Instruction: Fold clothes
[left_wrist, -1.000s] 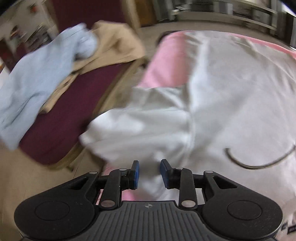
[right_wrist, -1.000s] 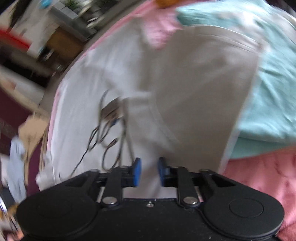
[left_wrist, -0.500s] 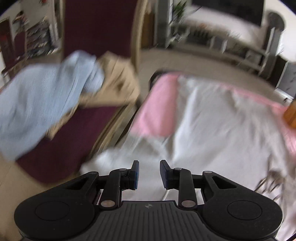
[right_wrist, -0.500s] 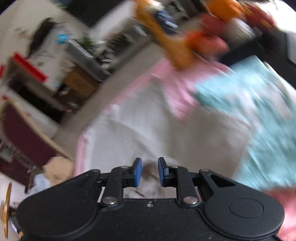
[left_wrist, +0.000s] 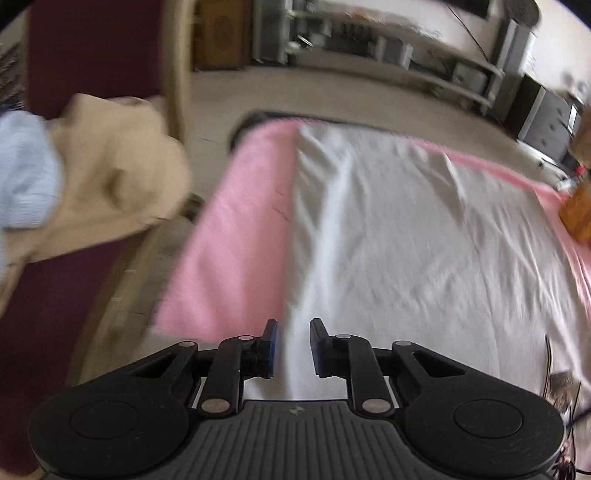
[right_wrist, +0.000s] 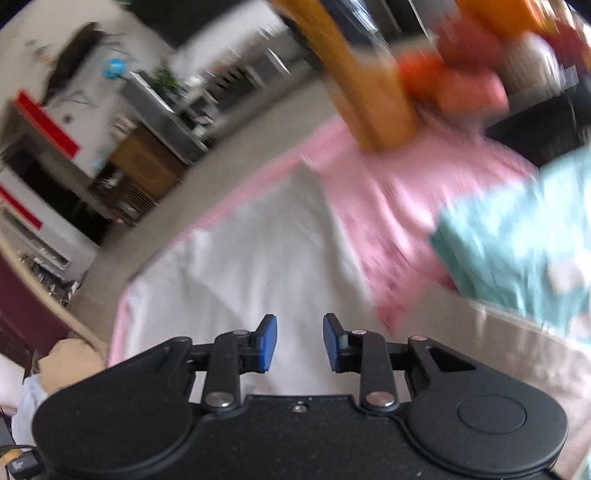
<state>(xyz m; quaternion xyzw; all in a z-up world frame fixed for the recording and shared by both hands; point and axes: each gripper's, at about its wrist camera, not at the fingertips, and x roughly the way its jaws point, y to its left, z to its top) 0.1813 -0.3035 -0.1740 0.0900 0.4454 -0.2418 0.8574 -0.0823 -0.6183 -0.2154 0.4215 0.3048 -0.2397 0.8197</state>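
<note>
Where the left wrist view looks down its fingers, a white garment (left_wrist: 406, 229) lies spread over a pink cover (left_wrist: 236, 236) across the middle and right of the frame. Upper left: a maroon chair (left_wrist: 62, 280) bearing a tan garment (left_wrist: 122, 177) and a pale blue garment (left_wrist: 26, 173). Top: beige floor and grey shelving (left_wrist: 388, 48), blurred. Right edge: an orange object (left_wrist: 578, 210). Left gripper (left_wrist: 293, 347), bottom centre: jaws narrow and closing; white cloth shows in the gap, but whether the pads press it I cannot tell. A second ago this view showed a folded-over sleeve close beneath the fingers; that fold is gone from view and more room shows.

Right wrist view: the same white garment (right_wrist: 240, 266) fills the centre, pink cover (right_wrist: 388, 192) to its upper right, a teal cloth (right_wrist: 517, 236) at the right. Orange-yellow objects (right_wrist: 373, 88) top centre, blurred. Shelving and a plant, upper left. Right gripper (right_wrist: 300, 341): jaws narrow, opening, nothing gripped. Earlier, dark printed lines on the cloth lay ahead; they no longer appear.
</note>
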